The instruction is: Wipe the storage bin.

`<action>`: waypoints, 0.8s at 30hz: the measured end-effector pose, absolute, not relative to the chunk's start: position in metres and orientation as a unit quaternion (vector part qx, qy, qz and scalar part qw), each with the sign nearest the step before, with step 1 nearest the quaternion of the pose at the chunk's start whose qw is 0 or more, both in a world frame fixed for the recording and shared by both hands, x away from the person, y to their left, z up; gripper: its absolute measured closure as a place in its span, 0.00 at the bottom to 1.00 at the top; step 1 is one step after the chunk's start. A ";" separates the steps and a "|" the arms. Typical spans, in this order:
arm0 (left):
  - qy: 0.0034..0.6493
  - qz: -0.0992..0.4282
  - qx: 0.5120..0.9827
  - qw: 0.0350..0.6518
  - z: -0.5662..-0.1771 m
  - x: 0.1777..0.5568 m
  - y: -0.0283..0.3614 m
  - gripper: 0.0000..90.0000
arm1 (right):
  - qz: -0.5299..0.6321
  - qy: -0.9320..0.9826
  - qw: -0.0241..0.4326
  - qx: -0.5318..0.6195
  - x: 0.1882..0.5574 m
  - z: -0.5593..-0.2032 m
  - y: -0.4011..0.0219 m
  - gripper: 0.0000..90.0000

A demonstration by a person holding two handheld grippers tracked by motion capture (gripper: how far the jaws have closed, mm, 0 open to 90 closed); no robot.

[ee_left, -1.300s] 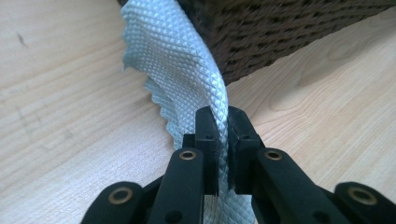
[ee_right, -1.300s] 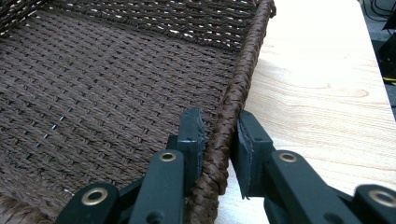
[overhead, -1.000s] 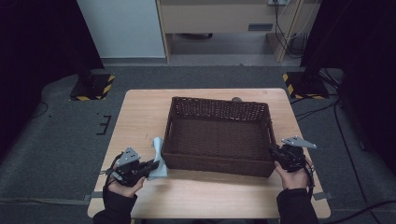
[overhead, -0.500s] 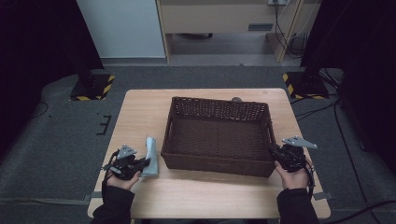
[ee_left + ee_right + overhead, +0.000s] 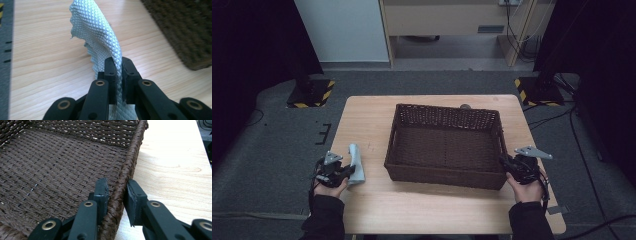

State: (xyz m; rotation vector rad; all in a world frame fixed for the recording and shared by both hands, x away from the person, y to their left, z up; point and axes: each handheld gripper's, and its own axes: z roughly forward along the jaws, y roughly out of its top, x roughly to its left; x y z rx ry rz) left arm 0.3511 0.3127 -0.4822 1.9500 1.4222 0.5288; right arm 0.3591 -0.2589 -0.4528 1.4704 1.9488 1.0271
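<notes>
High view: left claw (image 5: 346, 171) at near left edge of worktop (image 5: 422, 210), clamped on a pale blue cloth (image 5: 356, 162) that lies on the wood, well left of the basket. Brown wicker basket (image 5: 447, 145) in middle of worktop, nothing visible inside. Right claw (image 5: 508, 166) at basket's near right corner, on the rim. Small grey thing (image 5: 466, 106) just behind the basket's far wall, too small to tell.

Left gripper view: left claw (image 5: 119, 75) closed tight on the cloth (image 5: 97, 32), fabric pinched between both pads, rest of it rising up and arching away over the worktop (image 5: 45, 62). Diamond-textured weave. Basket (image 5: 185, 27) corner at upper right, apart from the cloth.

Right gripper view: right claw (image 5: 117, 195) straddling the basket's braided right rim (image 5: 125, 172), one jaw inside, one outside. Inner pad against the rim, outer pad with a slight gap; jaws just been opening a little. Bare worktop (image 5: 172, 157) to the right.
</notes>
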 end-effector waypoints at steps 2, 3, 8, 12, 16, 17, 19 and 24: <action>0.545 0.203 0.746 0.325 -0.483 0.351 0.314 0.93 | 0.375 0.714 0.244 0.538 0.359 -0.453 -0.259 0.81; 0.546 0.203 0.746 0.321 -0.484 0.352 0.315 0.93 | 0.374 0.715 0.244 0.537 0.359 -0.453 -0.259 0.81; 0.552 0.206 0.746 0.311 -0.487 0.354 0.319 0.92 | 0.375 0.714 0.244 0.538 0.359 -0.453 -0.259 0.81; 0.562 0.195 0.742 0.309 -0.491 0.356 0.323 0.91 | 0.378 0.713 0.244 0.538 0.359 -0.453 -0.259 0.80; 0.562 0.191 0.743 0.310 -0.493 0.356 0.323 0.90 | 0.376 0.713 0.245 0.538 0.359 -0.453 -0.259 0.80; 0.562 0.191 0.743 0.310 -0.494 0.356 0.323 0.89 | 0.376 0.713 0.246 0.538 0.359 -0.453 -0.259 0.80; 0.561 0.191 0.743 0.311 -0.494 0.357 0.323 0.88 | 0.376 0.714 0.246 0.538 0.359 -0.453 -0.259 0.80; 0.561 0.190 0.743 0.310 -0.495 0.357 0.324 0.84 | 0.375 0.714 0.247 0.538 0.359 -0.453 -0.259 0.79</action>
